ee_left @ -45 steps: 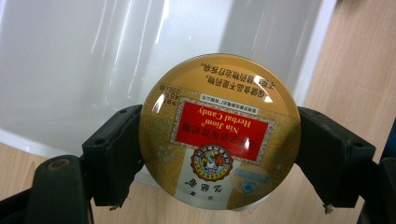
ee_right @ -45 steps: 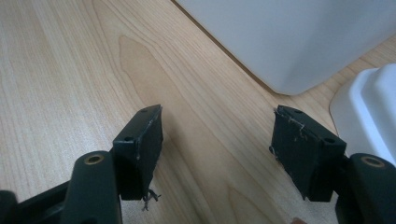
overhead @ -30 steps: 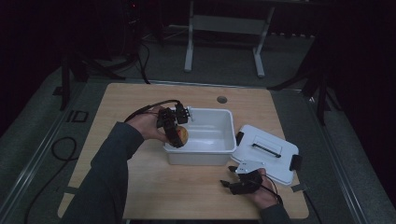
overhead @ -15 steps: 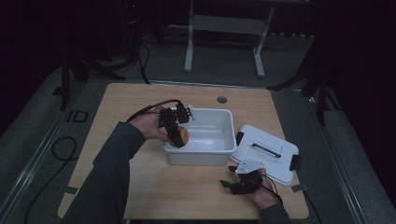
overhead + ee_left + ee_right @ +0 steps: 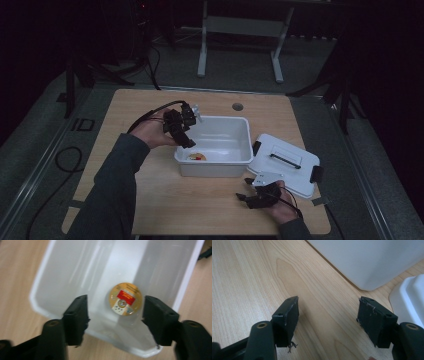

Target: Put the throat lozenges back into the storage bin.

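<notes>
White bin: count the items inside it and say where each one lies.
1. A round yellow-and-red disc lies on the floor of the white bin, near its left front corner, below the open left hand-held gripper. Nothing else shows inside.

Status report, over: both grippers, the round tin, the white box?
Left gripper open above white box. Round tin lying inside box, released. Right gripper open, resting on table. Nothing in the way.

A white plastic bin (image 5: 235, 150) is sitting mid-table with its top open, its walls blocking any sideways entry. A round orange-and-red lidded container (image 5: 125, 299) is lying on the bin floor near the left wall, leaving the rest of the floor bare. The bin's white lid (image 5: 285, 162) is lying just right of it, taking up that side. Bare wooden table (image 5: 200, 205) is stretching wide in front and to the left.
</notes>
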